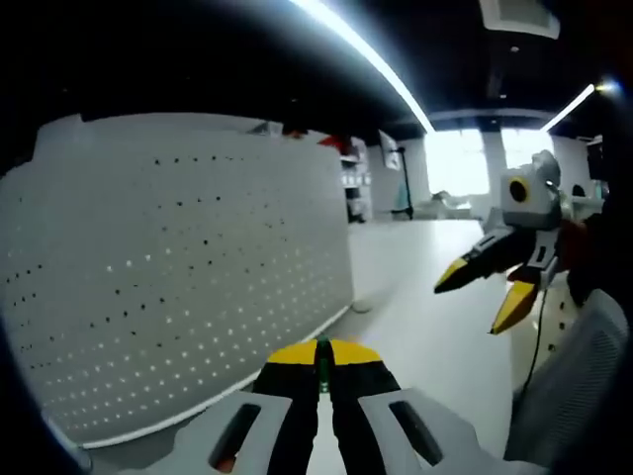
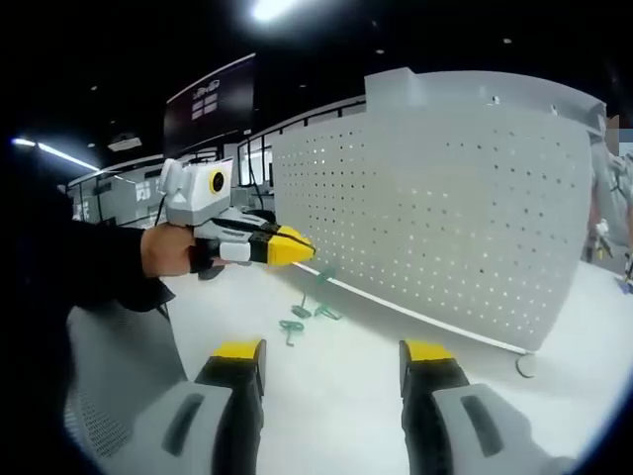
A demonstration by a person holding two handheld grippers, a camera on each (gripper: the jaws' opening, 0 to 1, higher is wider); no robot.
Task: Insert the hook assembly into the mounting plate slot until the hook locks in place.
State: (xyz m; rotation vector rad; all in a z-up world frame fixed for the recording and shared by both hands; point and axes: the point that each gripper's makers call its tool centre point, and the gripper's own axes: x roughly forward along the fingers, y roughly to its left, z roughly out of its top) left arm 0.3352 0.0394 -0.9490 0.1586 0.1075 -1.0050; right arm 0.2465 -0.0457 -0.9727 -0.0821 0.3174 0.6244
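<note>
The white perforated mounting plate [image 1: 178, 267] stands upright on the table, close ahead and to the left of my left gripper [image 1: 321, 354]. That gripper is shut on a thin green hook [image 1: 322, 368] pinched between its yellow tips. In the right gripper view the plate [image 2: 445, 218] fills the right side, and the left gripper [image 2: 297, 247] points its shut tips at the plate's lower edge. My right gripper [image 2: 332, 361] is open with nothing between its jaws. It also hangs open at the right of the left gripper view [image 1: 473, 307]. Several green hooks [image 2: 293, 328] lie on the table by the plate's base.
The white table [image 2: 346, 396] runs along the foot of the plate. A round white foot [image 2: 527, 364] sits at the plate's near corner. A grey mesh chair back [image 1: 574, 386] stands at the table's edge. A person's hand [image 2: 168, 252] holds the left gripper.
</note>
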